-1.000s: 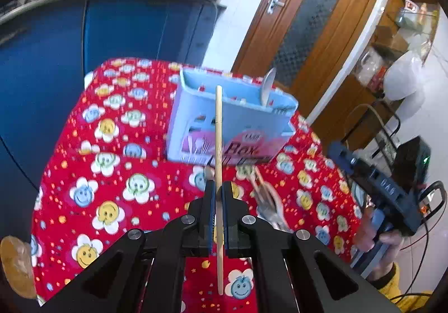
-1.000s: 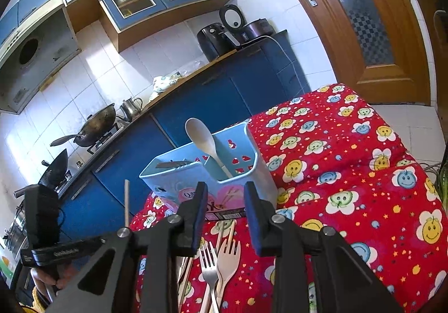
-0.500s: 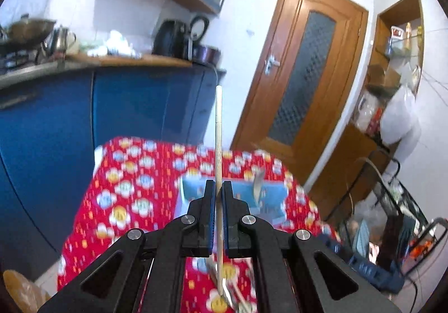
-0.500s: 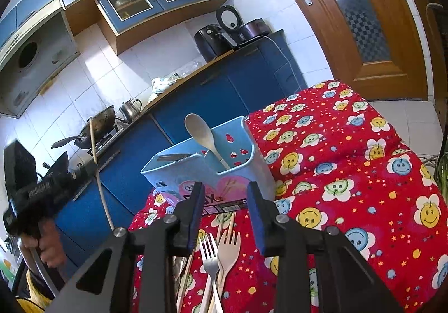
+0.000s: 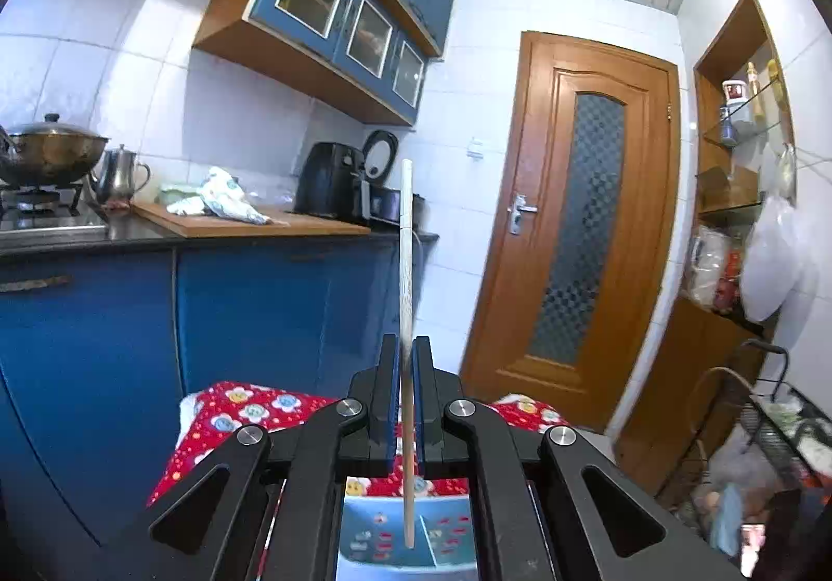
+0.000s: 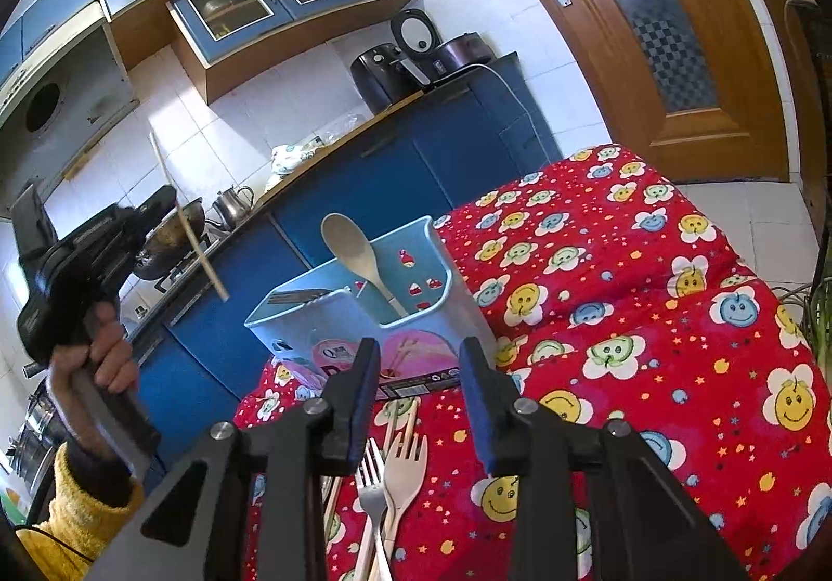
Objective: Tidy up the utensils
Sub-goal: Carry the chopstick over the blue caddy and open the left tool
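I am in a tiled kitchen with blue cabinets (image 5: 93,362), a brown door (image 5: 582,237) and a table under a red cloth (image 6: 650,321) printed with smiling flowers. On the cloth stands a light blue holder (image 6: 364,315) with two compartments; a wooden spoon (image 6: 359,258) leans in the right one, bowl up, and the left one has a dark slotted top. My left gripper (image 5: 404,383) is clamped tight on a chopstick (image 5: 406,321), the stick running up past the pads toward the counter and down below them, its lower tip showing over the holder's inside in the left wrist view. From the right wrist view that same gripper (image 6: 156,222) is up in the air to the left of the holder and clear of it, my left hand (image 6: 99,357) wrapped round its handle, a yellow sleeve (image 6: 73,513) at the wrist, and the chopstick (image 6: 190,227) slants with its lower end toward the holder without touching it. My right gripper (image 6: 418,373) hangs low in front of the holder, jaws partly apart and nothing between them. Just beneath it on the cloth lie a metal fork (image 6: 372,482) and a pale fork (image 6: 403,472) side by side, touching, with more chopsticks (image 6: 395,425) beside them.
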`<state>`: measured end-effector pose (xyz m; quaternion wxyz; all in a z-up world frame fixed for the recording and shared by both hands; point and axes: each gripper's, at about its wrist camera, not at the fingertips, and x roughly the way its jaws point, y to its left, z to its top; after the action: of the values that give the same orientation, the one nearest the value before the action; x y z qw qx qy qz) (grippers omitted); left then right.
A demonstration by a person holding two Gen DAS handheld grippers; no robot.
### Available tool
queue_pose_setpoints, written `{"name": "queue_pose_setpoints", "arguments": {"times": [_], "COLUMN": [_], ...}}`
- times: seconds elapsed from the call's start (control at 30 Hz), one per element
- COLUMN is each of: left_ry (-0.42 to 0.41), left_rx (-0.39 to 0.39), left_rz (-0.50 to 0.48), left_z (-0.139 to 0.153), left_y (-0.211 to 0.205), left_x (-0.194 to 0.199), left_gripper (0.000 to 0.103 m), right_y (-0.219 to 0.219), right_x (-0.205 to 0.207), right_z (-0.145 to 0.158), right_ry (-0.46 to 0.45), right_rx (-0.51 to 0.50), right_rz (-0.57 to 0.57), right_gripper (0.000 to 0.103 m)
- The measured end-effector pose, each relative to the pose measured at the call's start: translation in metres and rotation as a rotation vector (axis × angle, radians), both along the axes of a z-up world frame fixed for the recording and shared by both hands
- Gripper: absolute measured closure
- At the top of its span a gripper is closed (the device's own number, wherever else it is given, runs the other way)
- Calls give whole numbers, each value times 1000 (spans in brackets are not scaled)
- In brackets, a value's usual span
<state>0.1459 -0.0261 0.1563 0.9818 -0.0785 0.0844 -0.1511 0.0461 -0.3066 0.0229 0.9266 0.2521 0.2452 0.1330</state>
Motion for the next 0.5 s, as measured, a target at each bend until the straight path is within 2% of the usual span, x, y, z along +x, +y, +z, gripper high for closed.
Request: {"name": "queue_pose_setpoints", "arguments": {"times": [0.13,0.3,0.5], "left_ry": [-11,39,89], "left_rx": [22,-3,0], "left_rz": [47,91,88], "left_z": [-20,-52,-74], "left_y": [-5,1,6], "left_x": [14,32,35], "left_gripper": [99,99,99], "right_y": [-2,-2,0], "right_x": [1,3,6], "right_z": [-1,-5,-9], "right_ry": [1,7,22], "right_rx": [-3,-6,1], "right_rz": [-3,0,3], "right_gripper": [68,68,68]}}
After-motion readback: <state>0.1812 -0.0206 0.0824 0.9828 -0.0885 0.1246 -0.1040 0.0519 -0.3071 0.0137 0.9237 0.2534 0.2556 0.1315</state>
